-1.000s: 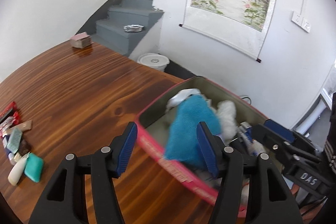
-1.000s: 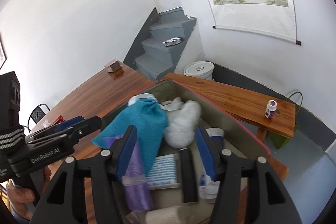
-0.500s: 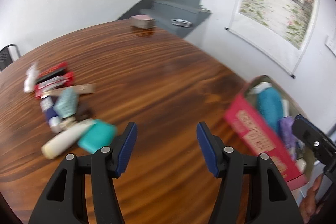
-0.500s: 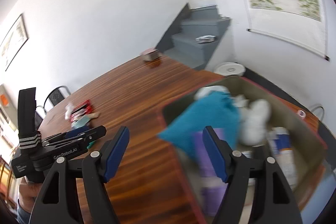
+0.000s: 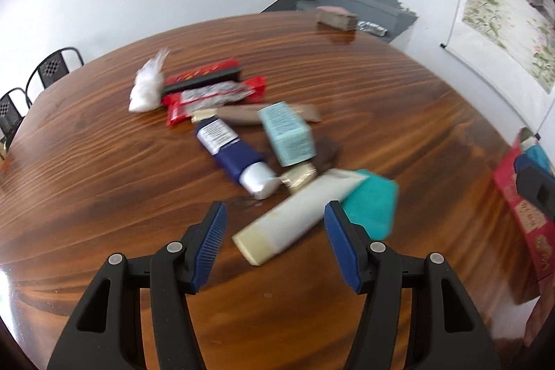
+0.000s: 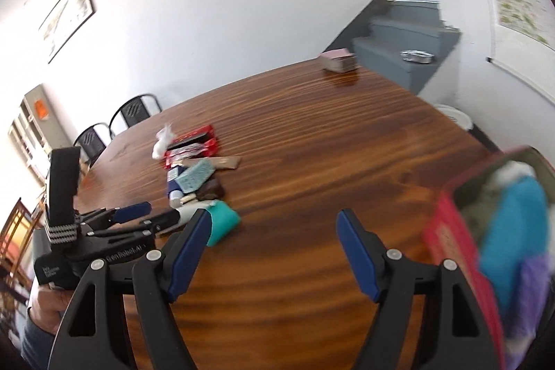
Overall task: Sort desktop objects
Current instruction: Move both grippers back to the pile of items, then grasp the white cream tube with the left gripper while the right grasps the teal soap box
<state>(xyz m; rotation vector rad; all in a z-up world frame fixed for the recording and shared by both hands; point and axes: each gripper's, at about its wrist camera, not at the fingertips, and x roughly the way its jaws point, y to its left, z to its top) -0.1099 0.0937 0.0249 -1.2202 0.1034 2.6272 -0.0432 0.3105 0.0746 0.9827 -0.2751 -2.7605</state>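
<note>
Polished brown wooden table (image 5: 399, 99) fills both of our views, and most of its top is bare. We see the loose things gathered in one tight cluster on it: a white crinkled packet (image 5: 147, 87), red foil snack wrappers (image 5: 215, 92), a flat brown sachet (image 5: 256, 113), a dark blue tube with a white cap (image 5: 232, 155), a pale teal carton (image 5: 288, 136), a small gold foil piece (image 5: 300, 177), a cream squeeze tube (image 5: 295, 217) and a teal soft pack (image 5: 373, 203) that touches the cream tube's side.

Our left gripper (image 5: 275, 243) hangs over the near end of that cluster with its jaws apart and nothing clamped; the cream tube's flat end shows in the gap, though we cannot tell if the pads reach down to it (motion blur). Our right gripper (image 6: 274, 248) is over bare wood, well apart from the cluster, its jaws opening with nothing between them.

A red open box (image 6: 451, 241) stuffed with a bright blue cloth (image 6: 513, 224) sits at the table's right edge; in the left wrist view only its red wall (image 5: 520, 210) shows at the frame's side. Between box and cluster lies a broad clear strip of table. A small pinkish block (image 5: 336, 18) stands alone by the far edge, near grey stairs (image 6: 406, 37). Black metal chairs (image 6: 135, 110) stand past the left rim.
</note>
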